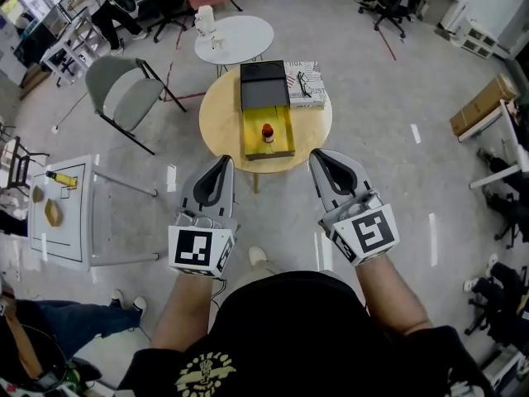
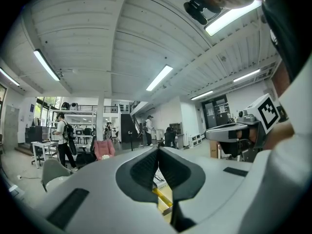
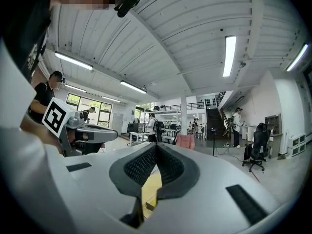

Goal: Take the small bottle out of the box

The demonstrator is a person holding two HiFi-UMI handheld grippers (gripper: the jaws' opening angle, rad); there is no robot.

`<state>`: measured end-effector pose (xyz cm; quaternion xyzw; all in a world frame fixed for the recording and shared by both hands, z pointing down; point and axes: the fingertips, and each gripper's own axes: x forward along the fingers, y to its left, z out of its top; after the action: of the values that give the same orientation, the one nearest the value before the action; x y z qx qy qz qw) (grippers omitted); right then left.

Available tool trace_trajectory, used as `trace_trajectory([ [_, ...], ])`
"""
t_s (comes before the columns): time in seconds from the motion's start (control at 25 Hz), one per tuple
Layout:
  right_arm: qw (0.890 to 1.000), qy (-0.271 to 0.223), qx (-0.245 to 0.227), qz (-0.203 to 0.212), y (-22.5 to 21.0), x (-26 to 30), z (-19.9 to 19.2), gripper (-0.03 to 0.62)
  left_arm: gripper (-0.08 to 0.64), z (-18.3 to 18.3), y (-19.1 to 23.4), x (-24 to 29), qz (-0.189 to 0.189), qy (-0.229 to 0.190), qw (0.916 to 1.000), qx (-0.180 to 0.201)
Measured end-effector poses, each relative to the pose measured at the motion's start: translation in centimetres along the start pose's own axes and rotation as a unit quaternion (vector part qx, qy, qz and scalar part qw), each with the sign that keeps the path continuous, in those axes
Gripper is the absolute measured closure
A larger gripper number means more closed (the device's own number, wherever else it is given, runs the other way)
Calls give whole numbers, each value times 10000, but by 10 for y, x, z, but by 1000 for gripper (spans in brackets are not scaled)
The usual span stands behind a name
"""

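Near edge: the box point(image 1: 250, 135) is open and yellow-lined. Its near end comes almost to the rim of the round wooden surface point(image 1: 216, 116) on my side.
Side room: I see bare wood to the left and right of the box, and more of it on the left.
Far edge: a black lid point(image 1: 264, 85) lies just behind the box. Just beside the lid on its right is a printed book point(image 1: 304, 83), which reaches the rim.
Approach: open floor point(image 1: 388, 114) lies between my claws and the wooden surface.
Neighbours: a white round surface point(image 1: 244, 35) stands just beyond the far rim. A grey chair point(image 1: 124, 93) stands off to the left, apart from the wood. A white square surface point(image 1: 70, 222) is further left.
Count: I see one box, one lid, one small bottle, one book or book stack, one grey chair and two claws.
Small bottle point(image 1: 268, 133): it stands upright with a red top inside the box, about midway between the side walls. Neither claw touches it.
Left claw point(image 1: 221, 165): the jaws are pressed together with nothing between them. It is held level, short of the wooden surface.
Right claw point(image 1: 320, 160): the jaws are closed tip to tip and empty. It is level beside the left one, well apart from it, and also short of the rim.
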<state>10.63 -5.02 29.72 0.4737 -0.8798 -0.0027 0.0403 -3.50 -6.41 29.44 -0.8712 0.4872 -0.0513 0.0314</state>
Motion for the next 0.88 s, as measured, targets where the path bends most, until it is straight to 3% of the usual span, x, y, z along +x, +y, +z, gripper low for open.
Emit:
trace_trajectory([
  [0.88, 9990, -15, -115, -426, 31, 58, 14, 580, 545, 0, 81, 9, -289, -247, 9993, -29],
])
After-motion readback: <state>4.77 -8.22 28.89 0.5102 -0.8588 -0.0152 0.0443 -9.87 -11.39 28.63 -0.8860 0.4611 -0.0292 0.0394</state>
